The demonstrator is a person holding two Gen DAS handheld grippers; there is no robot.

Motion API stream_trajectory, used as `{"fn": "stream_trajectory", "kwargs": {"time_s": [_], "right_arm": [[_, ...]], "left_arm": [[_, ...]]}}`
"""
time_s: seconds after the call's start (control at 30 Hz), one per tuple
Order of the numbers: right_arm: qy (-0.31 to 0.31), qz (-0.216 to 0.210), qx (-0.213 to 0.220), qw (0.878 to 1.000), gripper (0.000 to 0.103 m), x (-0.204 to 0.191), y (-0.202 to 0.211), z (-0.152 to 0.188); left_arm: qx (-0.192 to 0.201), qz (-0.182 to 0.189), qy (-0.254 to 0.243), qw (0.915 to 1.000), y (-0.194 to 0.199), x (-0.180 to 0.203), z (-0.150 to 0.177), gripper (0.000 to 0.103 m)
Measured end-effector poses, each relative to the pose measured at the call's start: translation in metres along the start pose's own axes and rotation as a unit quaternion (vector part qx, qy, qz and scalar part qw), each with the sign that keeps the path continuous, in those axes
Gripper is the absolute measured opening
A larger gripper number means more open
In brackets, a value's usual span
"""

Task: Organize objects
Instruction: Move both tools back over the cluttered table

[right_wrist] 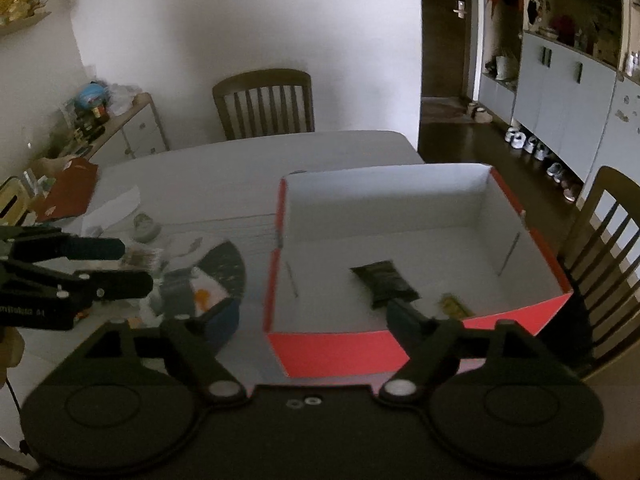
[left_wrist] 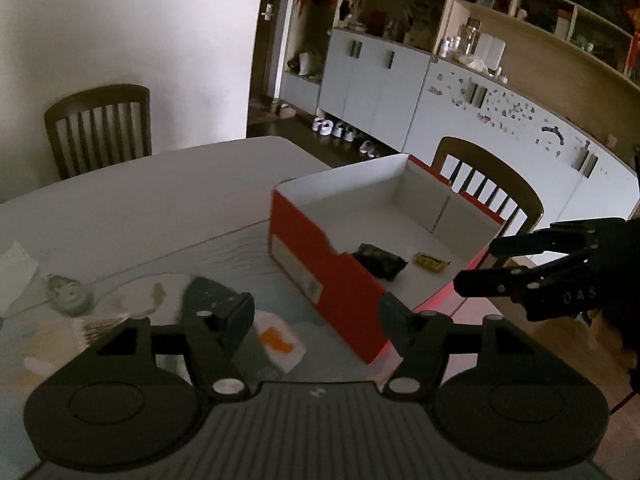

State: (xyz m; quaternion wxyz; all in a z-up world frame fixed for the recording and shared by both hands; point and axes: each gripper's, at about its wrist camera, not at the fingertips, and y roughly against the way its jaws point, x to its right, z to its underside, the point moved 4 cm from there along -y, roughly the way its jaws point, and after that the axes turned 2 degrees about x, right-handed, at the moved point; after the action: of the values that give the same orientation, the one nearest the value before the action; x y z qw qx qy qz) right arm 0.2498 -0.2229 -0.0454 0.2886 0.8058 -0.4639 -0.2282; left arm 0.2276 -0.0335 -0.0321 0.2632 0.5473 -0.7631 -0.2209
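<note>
- Left claw (left_wrist: 316, 320) jaws apart, empty; right claw (right_wrist: 316, 316) wide, empty.
- Next: white packet (left_wrist: 278, 342), just below left claw; drop straight, pinch edges.
- Box (left_wrist: 304, 256) sits right of it.

White table (right_wrist: 248, 160) carried everything. Open red box (right_wrist: 340, 350) with white interior stood on right part, near edge. Left of box lay dark fan-shaped sheet (right_wrist: 230, 264), white packet with orange patch (right_wrist: 206, 290) on it. Small glass jar (left_wrist: 70, 298) lay further left, beside white paper (right_wrist: 114, 210). Red-brown item (right_wrist: 70, 192) rested at far left edge; blurred, unclear.
</note>
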Motion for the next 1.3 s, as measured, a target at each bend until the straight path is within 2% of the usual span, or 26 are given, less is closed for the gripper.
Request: {"fn": "stream_trajectory", "kwargs": {"time_s": [0.17,0.2,0.33,0.47,0.53,0.73,0.93,1.3], "right_arm": [[0.005,-0.009,0.011,1.0,0.096,-0.027,0.003,0.003],[0.007,-0.011,0.014,1.0,0.098,-0.032,0.004,0.004],[0.009,-0.015,0.013,1.0,0.101,-0.051,0.001,0.007],[0.011,-0.011,0.004,1.0,0.101,-0.066,-0.005,0.01],[0.01,-0.01,0.001,1.0,0.101,-0.073,-0.008,0.012],[0.01,-0.006,-0.011,1.0,0.101,-0.093,-0.019,0.02],[0.01,0.004,-0.04,0.999,0.101,-0.109,-0.039,0.035],[0.045,-0.022,-0.074,0.996,0.101,-0.157,-0.065,0.049]], "left_arm": [[0.002,-0.005,0.01,0.9999,0.019,-0.023,0.015,0.068],[0.002,-0.005,0.012,0.9999,0.022,-0.029,0.018,0.071],[0.002,-0.006,0.021,0.9998,0.034,-0.05,0.03,0.085],[-0.006,-0.018,0.03,0.9994,0.042,-0.075,0.042,0.087],[-0.003,-0.027,0.038,0.9989,0.046,-0.089,0.049,0.102],[0.003,-0.045,0.052,0.9976,0.058,-0.126,0.07,0.103],[-0.017,-0.069,0.049,0.9963,0.055,-0.16,0.1,0.103],[-0.062,-0.121,0.047,0.9897,0.043,-0.209,0.145,0.103]]}}
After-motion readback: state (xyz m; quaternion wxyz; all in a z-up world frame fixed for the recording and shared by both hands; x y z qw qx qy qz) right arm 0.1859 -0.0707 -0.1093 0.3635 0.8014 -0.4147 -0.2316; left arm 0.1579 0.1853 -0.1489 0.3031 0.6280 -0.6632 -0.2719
